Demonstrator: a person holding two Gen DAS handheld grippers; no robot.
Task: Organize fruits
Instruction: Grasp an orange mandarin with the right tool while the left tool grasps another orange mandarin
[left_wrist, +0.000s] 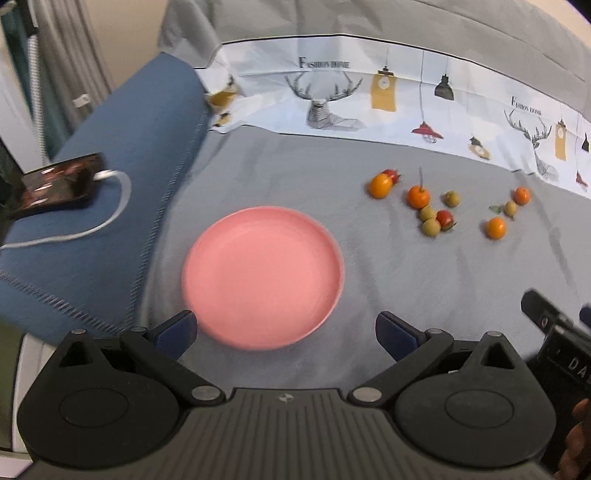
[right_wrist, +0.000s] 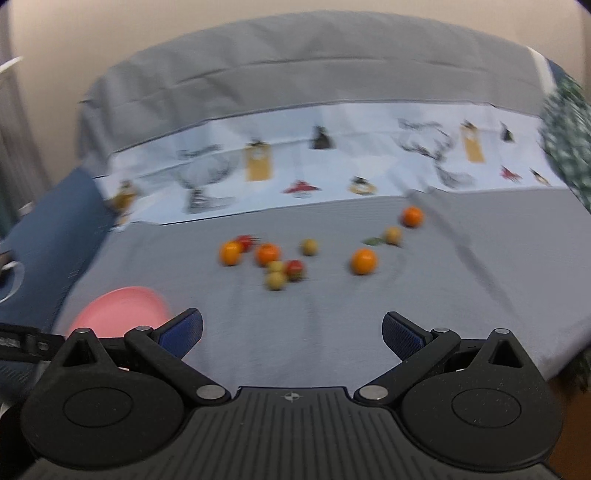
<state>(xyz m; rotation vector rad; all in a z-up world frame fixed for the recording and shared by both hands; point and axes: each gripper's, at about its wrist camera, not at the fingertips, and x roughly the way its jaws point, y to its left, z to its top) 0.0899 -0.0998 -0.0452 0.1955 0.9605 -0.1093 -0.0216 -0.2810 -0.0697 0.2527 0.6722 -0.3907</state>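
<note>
An empty pink plate (left_wrist: 258, 273) lies on the grey sheet just ahead of my left gripper (left_wrist: 286, 332), which is open and holds nothing. Several small fruits are scattered to the plate's right: oranges (left_wrist: 418, 196), red tomatoes (left_wrist: 445, 218) and green-yellow fruits (left_wrist: 431, 227). In the blurred right wrist view the fruits lie ahead, with an orange (right_wrist: 364, 261) right of centre and a cluster (right_wrist: 275, 271) left of centre. The plate's edge (right_wrist: 118, 312) shows at lower left. My right gripper (right_wrist: 291, 334) is open and empty, well short of the fruits.
A blue blanket (left_wrist: 110, 192) lies left of the plate with a phone (left_wrist: 55, 184) and white cable on it. A printed white sheet band (left_wrist: 369, 96) runs behind the fruits. The right gripper's body (left_wrist: 561, 343) shows at the left view's right edge.
</note>
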